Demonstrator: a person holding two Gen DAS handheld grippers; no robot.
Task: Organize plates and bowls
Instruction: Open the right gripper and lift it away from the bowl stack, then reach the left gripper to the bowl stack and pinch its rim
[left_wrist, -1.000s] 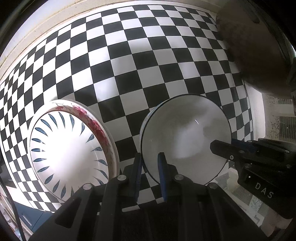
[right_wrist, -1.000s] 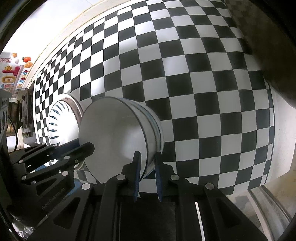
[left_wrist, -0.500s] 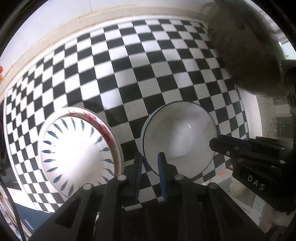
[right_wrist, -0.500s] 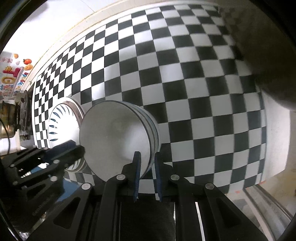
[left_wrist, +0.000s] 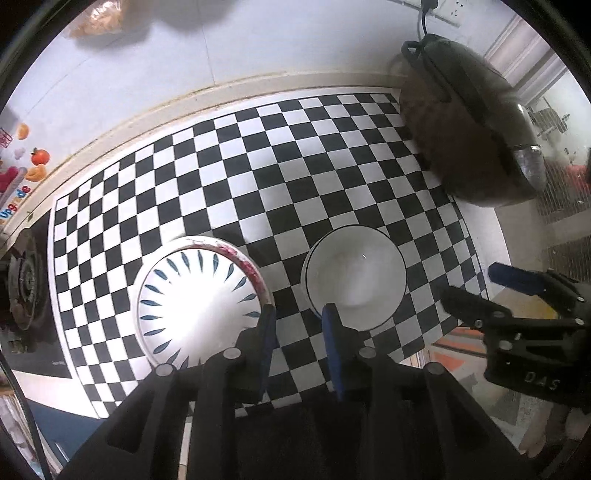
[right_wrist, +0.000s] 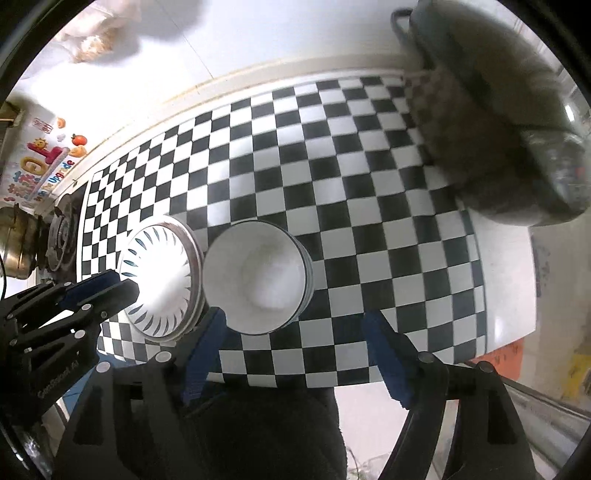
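- Checkered black-and-white bench (left_wrist: 258, 177) is filling both wrist views, running back to a pale wall edge.
- Dark lidded cooker (left_wrist: 476, 122) is sitting at the bench's far right corner, blurred in the right wrist view (right_wrist: 491, 122).
- Stack of plates (left_wrist: 195, 299), the top one white with blue petal marks and a red-patterned rim showing beneath it, is resting on the bench's near left part (right_wrist: 159, 280).
- White bowl (left_wrist: 354, 277) with a thin dark rim line is standing just beside the plates on their right; the right wrist view (right_wrist: 258, 280) shows it nested on other bowls.
- Right gripper (right_wrist: 295, 350) is hanging above the bench with its jaws opening wide, nothing between the blue pads, the bowl lying below them.
- Left gripper (left_wrist: 297, 343) is also opening, its jaws parted only a little and empty, poised over the gap between plates and bowl.
- Stove burner (left_wrist: 26, 280) is showing at the far left edge.
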